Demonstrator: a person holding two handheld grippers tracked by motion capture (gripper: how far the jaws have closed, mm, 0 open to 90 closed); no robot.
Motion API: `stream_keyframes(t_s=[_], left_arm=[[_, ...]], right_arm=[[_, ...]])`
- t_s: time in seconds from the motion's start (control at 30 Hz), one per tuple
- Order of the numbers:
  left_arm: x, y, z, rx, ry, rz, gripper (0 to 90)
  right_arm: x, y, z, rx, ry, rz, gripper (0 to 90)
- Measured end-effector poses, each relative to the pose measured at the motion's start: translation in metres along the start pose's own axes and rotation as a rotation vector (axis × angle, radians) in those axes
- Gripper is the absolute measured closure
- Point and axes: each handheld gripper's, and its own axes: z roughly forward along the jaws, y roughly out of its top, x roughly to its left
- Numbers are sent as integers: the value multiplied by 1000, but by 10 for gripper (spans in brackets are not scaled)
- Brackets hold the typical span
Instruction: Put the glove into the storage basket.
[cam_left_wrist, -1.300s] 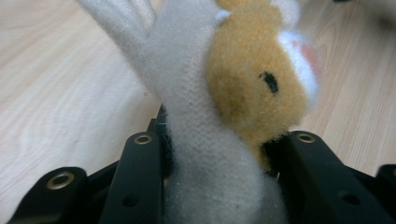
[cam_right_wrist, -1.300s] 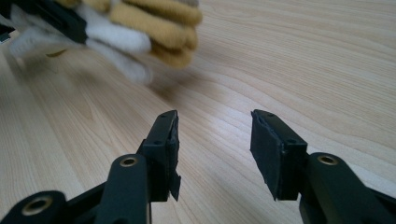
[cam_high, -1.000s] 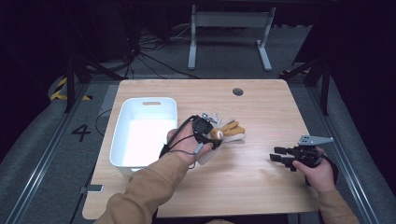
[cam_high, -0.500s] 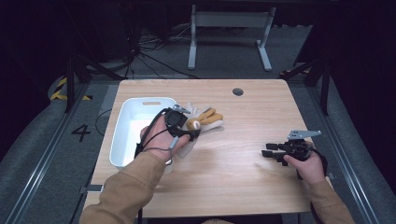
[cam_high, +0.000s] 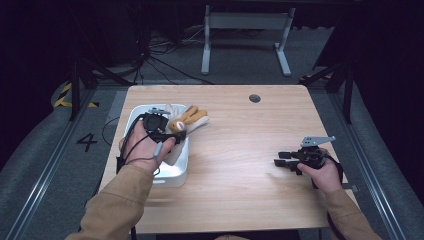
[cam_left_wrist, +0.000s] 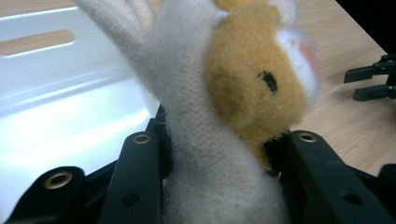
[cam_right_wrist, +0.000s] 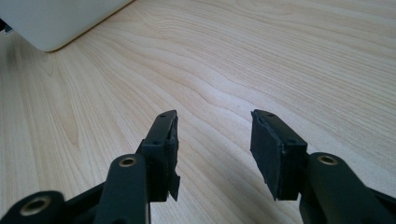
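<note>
Pale wood grain covers the table (cam_high: 240, 165), which stands on a dark grey floor with cables trailing behind it. Nearest the person, two tan sleeves come in from the bottom edge of the high view. The right gripper (cam_high: 281, 159) rests low on the table's right side, held in the right hand (cam_high: 320, 174), its jaws released with bare wood showing between them (the right gripper view makes the gap plain). Farther in on the left, the left hand (cam_high: 142, 147) holds the left gripper (cam_high: 172, 134) above the white bin (cam_high: 172, 172), its jaws clenched on a plush toy (cam_high: 187, 119). In the left gripper view the toy's cream limb and tan, dark-eyed head sit pressed between the black jaws. The toy's long ears reach past the bin's right rim over the table. Beyond, a round grommet hole (cam_high: 254, 98) sits near the far edge, and a grey metal frame (cam_high: 245, 30) stands on the floor behind.
</note>
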Motion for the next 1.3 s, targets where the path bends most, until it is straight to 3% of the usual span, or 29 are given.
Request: stream_keyframes(t_s=[0.57, 0.73, 0.97, 1.3], left_arm=[[29, -5, -9, -19, 115, -118, 618], [39, -5, -3, -10, 144, -157, 618], [45, -7, 1, -4, 187, -181, 614], [58, -13, 10, 29, 206, -228, 614]], right_arm=[[1, -3, -3, -7, -13, 6, 516], [1, -7, -7, -7, -20, 16, 515], [0, -10, -12, -14, -31, 27, 514], [1, -13, -13, -16, -33, 39, 509]])
